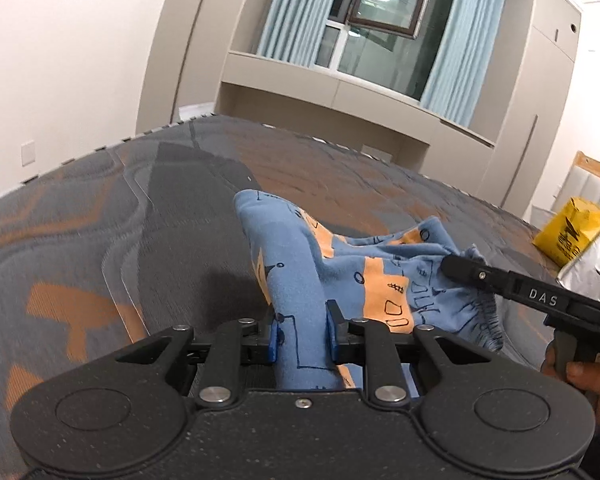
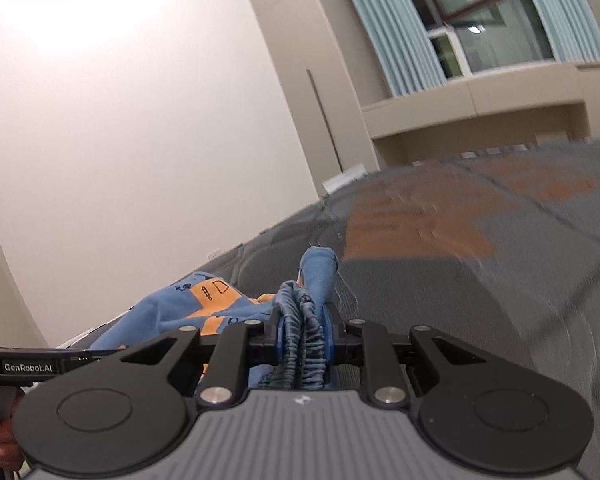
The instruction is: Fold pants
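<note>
Although both wrist views are blurred toward their edges, the grips read clearly enough. On the left, the left gripper is clenched on a bunched fold of the pants, blue fabric with orange blocks and dark doodle prints; its blue pads press the cloth from both sides, and what lies below them is hidden by the gripper body. From there the pants drape rightward, partly lifted off the mattress (grey with orange patches), nearer its right edge than its left. Further right, the right gripper is clamped on the gathered elastic waistband, which fills the gap between its pads. Seen from the left wrist, its finger carries the letters "DAS"; a hand on its grip is cut off by the frame. In the right wrist view the other tool's side reads "GenRobot.AI". At the mattress's far right edge sits a yellow bag, its dark printing too small to read.
</note>
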Available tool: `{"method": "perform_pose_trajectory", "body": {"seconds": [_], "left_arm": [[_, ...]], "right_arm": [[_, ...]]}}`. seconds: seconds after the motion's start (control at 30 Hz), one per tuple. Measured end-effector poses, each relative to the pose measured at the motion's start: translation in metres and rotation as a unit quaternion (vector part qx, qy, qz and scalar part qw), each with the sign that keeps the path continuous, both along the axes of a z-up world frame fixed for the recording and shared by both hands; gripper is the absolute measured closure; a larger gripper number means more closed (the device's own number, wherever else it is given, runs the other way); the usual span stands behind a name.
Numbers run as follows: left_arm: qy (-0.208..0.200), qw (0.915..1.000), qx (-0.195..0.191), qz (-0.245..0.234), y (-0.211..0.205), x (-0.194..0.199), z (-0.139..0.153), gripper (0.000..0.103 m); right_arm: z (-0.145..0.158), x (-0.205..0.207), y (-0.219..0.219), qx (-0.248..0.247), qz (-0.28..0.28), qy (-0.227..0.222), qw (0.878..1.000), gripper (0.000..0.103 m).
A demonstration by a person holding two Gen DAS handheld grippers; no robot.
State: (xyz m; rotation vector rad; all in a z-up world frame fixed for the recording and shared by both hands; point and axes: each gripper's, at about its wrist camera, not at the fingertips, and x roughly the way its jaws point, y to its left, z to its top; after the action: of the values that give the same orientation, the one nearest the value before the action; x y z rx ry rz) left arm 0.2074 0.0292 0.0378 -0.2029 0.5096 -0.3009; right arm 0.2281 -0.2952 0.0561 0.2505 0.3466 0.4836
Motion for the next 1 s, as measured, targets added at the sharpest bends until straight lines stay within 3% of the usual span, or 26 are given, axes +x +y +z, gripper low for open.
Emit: {"method": "perform_pose_trajectory", "body": {"seconds": [0.2, 0.5, 0.87, 1.0], "left_arm": [[0.009, 0.9997, 0.001, 0.023, 0.016, 0.040, 0.007, 0.079], [0.043, 0.9979, 0.023, 0.042, 0.019, 0.095, -0.018, 0.079], [0.055, 0.9973, 0.019, 0.044, 0.021, 0.099, -0.030, 0.078], [0.062, 0.9968, 0.017, 0.048, 0.021, 0.099, -0.031, 0.073]], "right_arm": [[0.010, 0.039, 0.025, -0.012, 0.008, -0.010, 1.000, 0.082], [-0.020, 0.089, 0.046, -0.017, -0.002, 0.013, 1.000, 0.082], [-0.042, 0.102, 0.035, -0.003, -0.001, 0.051, 0.999, 0.080], [-0.043, 0.103, 0.036, -0.008, -0.010, 0.053, 0.999, 0.068]]}}
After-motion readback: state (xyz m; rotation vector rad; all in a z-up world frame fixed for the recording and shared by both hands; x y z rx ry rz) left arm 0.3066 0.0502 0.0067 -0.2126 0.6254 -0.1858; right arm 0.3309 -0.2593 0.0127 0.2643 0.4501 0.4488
